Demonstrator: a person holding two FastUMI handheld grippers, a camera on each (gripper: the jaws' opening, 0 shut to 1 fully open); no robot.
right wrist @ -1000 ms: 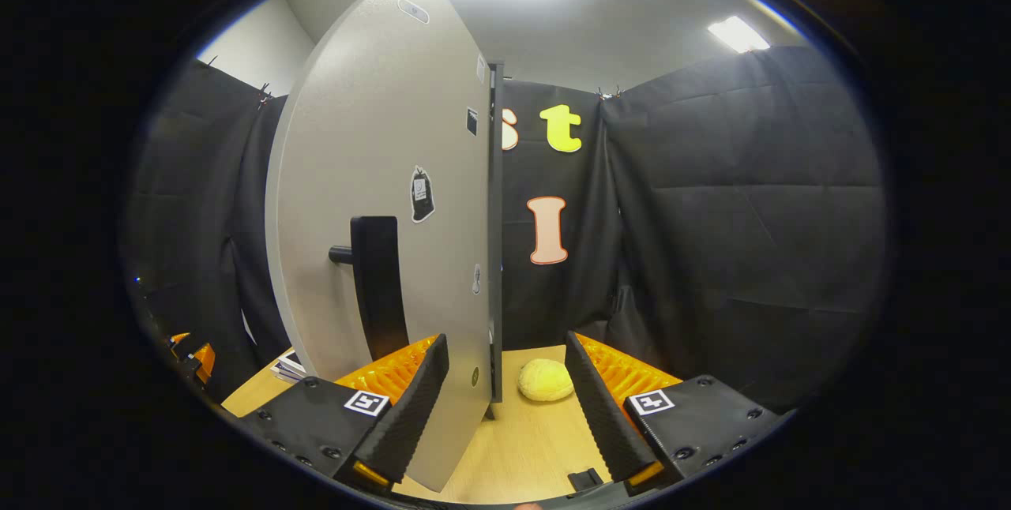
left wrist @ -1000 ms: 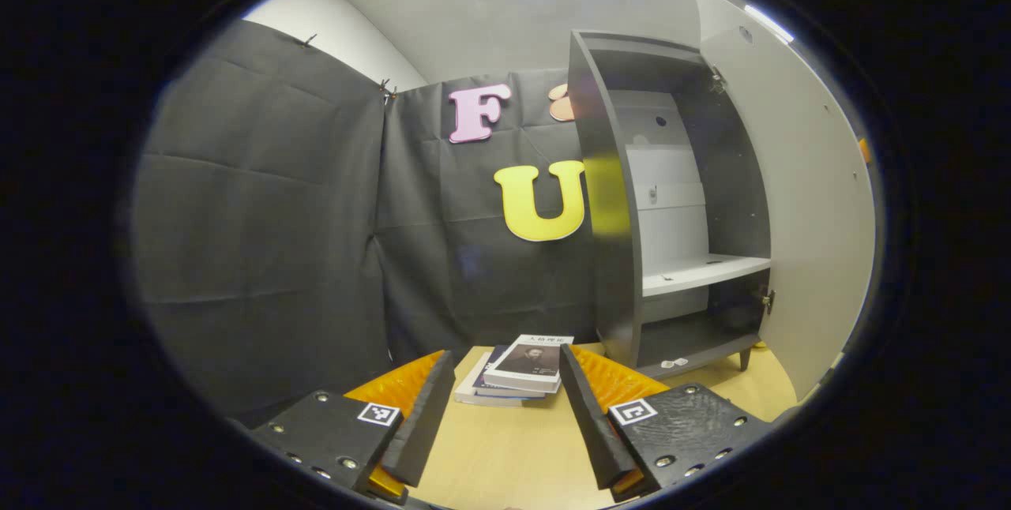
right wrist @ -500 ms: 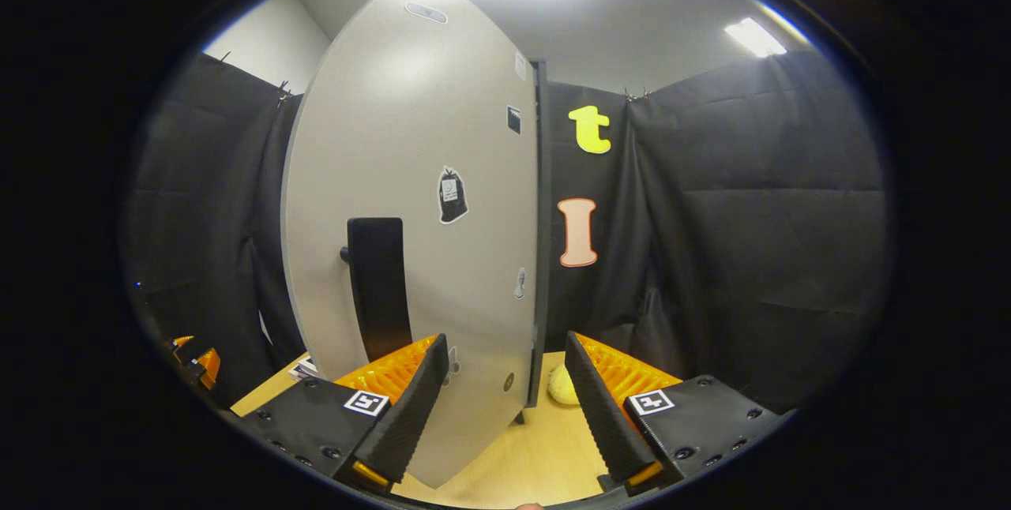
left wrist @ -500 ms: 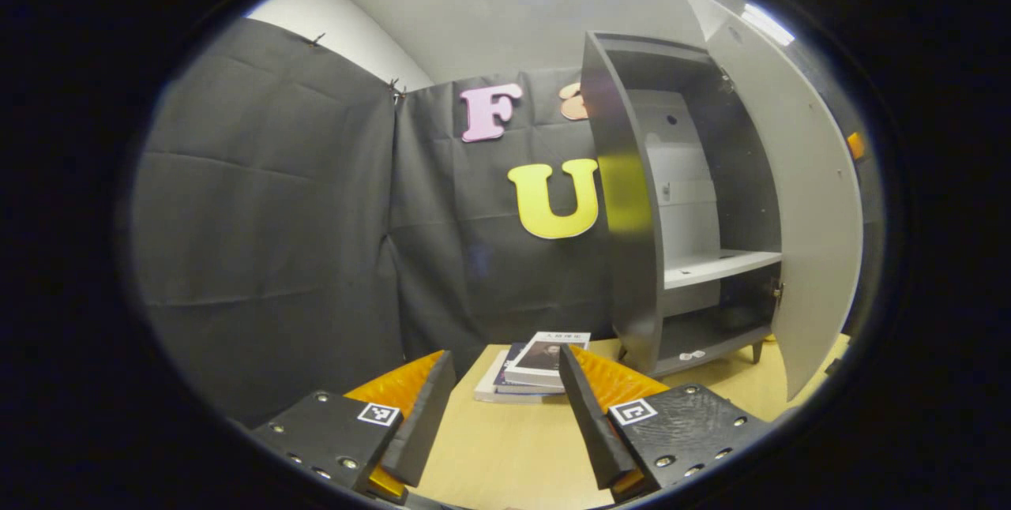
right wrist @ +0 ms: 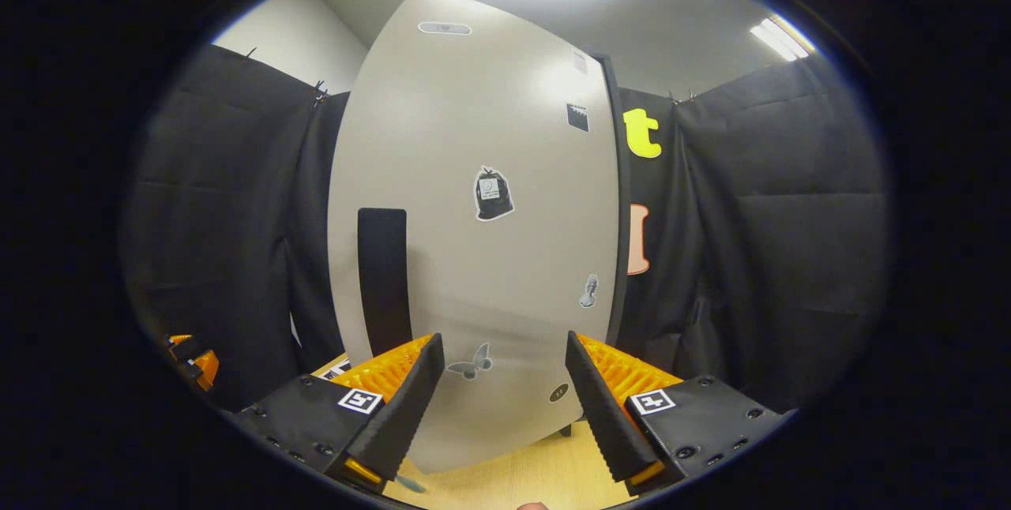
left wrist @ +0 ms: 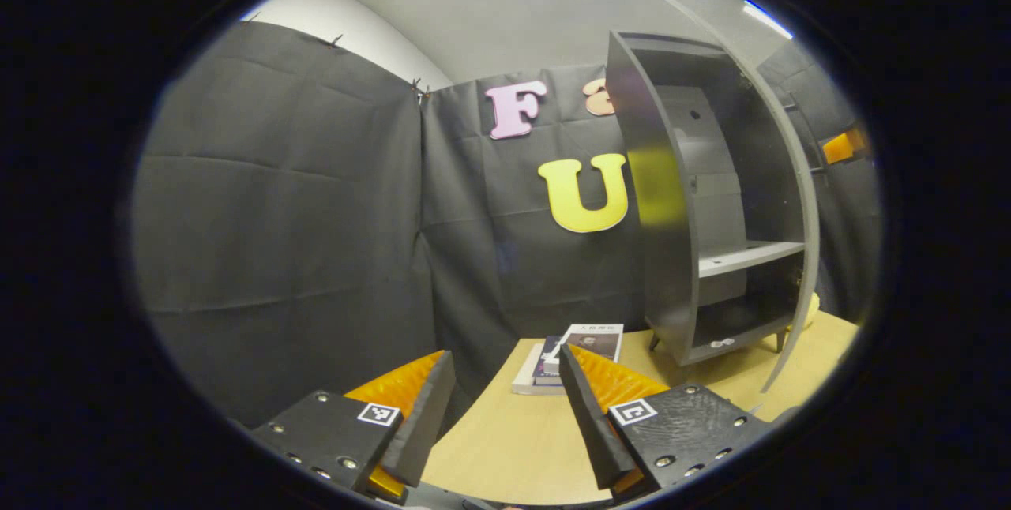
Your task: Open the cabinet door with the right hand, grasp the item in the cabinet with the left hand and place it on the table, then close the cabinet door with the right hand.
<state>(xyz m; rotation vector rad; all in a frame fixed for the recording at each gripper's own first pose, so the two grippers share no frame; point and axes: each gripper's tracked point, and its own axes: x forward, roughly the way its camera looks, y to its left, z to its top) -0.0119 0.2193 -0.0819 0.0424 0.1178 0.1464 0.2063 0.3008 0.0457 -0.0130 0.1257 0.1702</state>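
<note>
Door (right wrist: 474, 241) stands part closed, broad outer face square to the right gripper (right wrist: 501, 407). That gripper is spread wide, holding nothing, low in front of the door's lower edge. The handle (right wrist: 383, 281), a dark upright bar, sits to the left of the gripper, not between its fingers. Judgement: this is the closing step, done by pushing on the door face rather than pulling the handle, which would explain the spread fingers and the square approach. Whether a fingertip actually touches the panel cannot be told.

Left gripper (left wrist: 505, 415) is also spread and empty, held low over the table (left wrist: 505, 447), well back from the cabinet (left wrist: 711, 218). Likely parked clear of the door's swing. From that side the door shows as a thin curved edge (left wrist: 798, 202) across the cabinet's open front.

Item: the shelf (left wrist: 750, 256) and the floor below it look bare apart from a small pale scrap on the floor. Books (left wrist: 573, 348) lie stacked on the table just left of the cabinet, beyond the left fingers. A yellowish rounded thing (left wrist: 812, 309) peeks out past the door edge at the cabinet's right foot; too little shows to name it. Which of these was taken from the cabinet cannot be settled, though the books lie where a left-hand placement would put them.

Hidden: the hinge side and latch, the gap left to close, and most of the table behind the door. The left gripper appears small at the far left of the right gripper view (right wrist: 193, 356), cut off.
</note>
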